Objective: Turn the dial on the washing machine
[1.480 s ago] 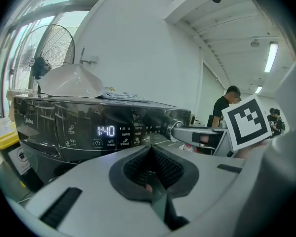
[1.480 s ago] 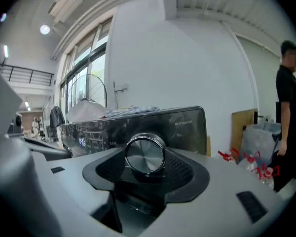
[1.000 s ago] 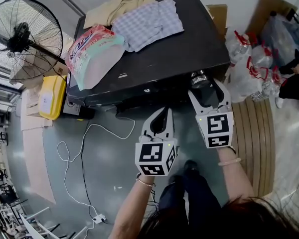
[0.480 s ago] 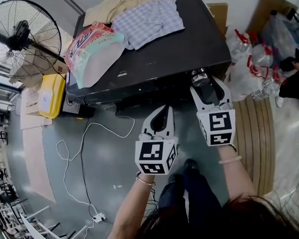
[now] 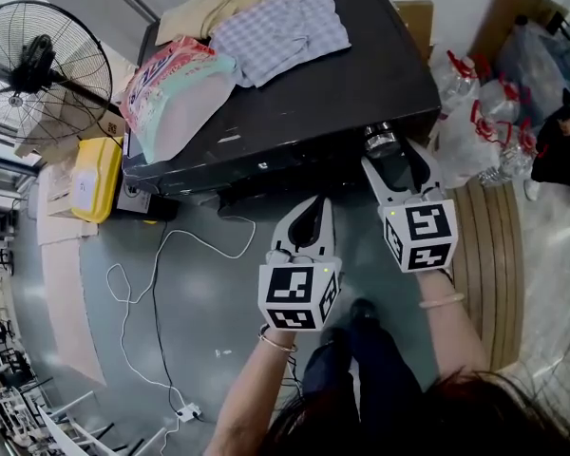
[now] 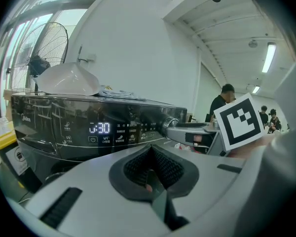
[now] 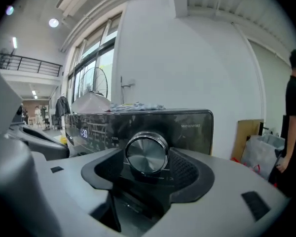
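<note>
The black washing machine (image 5: 342, 93) stands ahead of me, its lit display (image 6: 99, 128) on the front panel. The silver dial (image 5: 381, 143) sticks out at the panel's right end. My right gripper (image 5: 391, 158) reaches up to it. In the right gripper view the dial (image 7: 147, 153) sits between the two ribbed pads (image 7: 186, 168), which lie against its sides. My left gripper (image 5: 313, 205) hangs lower, short of the panel, with its jaws shut on nothing. The left gripper view shows the dial (image 6: 170, 125) with the right gripper's finger at it.
On the machine's lid lie a detergent bag (image 5: 176, 93) and folded clothes (image 5: 275, 27). A standing fan (image 5: 43, 65) and a yellow container (image 5: 93, 180) are to the left. A white cable (image 5: 161, 283) trails over the floor. Plastic bags (image 5: 475, 122) and a slatted pallet (image 5: 494, 274) are on the right.
The right gripper has shifted slightly up and right at the dial, and its jaws have drawn in a little around it. The left gripper has barely moved.
</note>
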{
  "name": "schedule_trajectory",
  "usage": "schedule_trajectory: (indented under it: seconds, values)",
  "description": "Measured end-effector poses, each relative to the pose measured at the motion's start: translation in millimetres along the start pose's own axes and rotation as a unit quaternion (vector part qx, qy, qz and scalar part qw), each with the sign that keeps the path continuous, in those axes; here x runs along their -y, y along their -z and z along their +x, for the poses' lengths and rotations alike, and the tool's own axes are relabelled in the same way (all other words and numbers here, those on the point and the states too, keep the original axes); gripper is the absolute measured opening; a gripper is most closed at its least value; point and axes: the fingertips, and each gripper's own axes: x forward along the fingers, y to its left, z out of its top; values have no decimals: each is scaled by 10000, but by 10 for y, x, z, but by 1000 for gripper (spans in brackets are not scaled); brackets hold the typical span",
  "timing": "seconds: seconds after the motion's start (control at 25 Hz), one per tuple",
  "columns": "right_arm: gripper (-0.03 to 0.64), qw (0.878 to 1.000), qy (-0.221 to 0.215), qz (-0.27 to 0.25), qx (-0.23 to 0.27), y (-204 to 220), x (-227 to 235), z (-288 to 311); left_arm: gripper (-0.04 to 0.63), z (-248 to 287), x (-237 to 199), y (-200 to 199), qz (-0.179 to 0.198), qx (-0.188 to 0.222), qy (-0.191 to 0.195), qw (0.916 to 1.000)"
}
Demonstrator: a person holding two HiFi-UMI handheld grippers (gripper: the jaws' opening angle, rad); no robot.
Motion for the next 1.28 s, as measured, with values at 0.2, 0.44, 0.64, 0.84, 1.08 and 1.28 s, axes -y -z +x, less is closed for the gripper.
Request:
schedule_trajectory:
  seconds: [0.2,0.44,0.64,0.84,1.08,1.28]
  values:
    - [321,9935,14,-1133,-138,-40,-129,2,15,-1,18,39,1,-41,8,10000]
    - [293,9915,147,-1275,-237,-10,-77,16,15,8,23,51,-14,-52,-2,10000]
    - [288,9976,153,-660,-161,-10,-39,14,14,23,46,75,-68,-67,11,10000]
    - [288,9999,122,42,-48,26,12,8,15,36,64,88,-72,-82,19,9999]
    - [290,9984,48,564,87,23,19,5,15,50,68,101,-80,-90,7,9999]
    - [292,9999,-39,129,52,19,-1,0,15,60,78,141,-79,-113,17,9999]
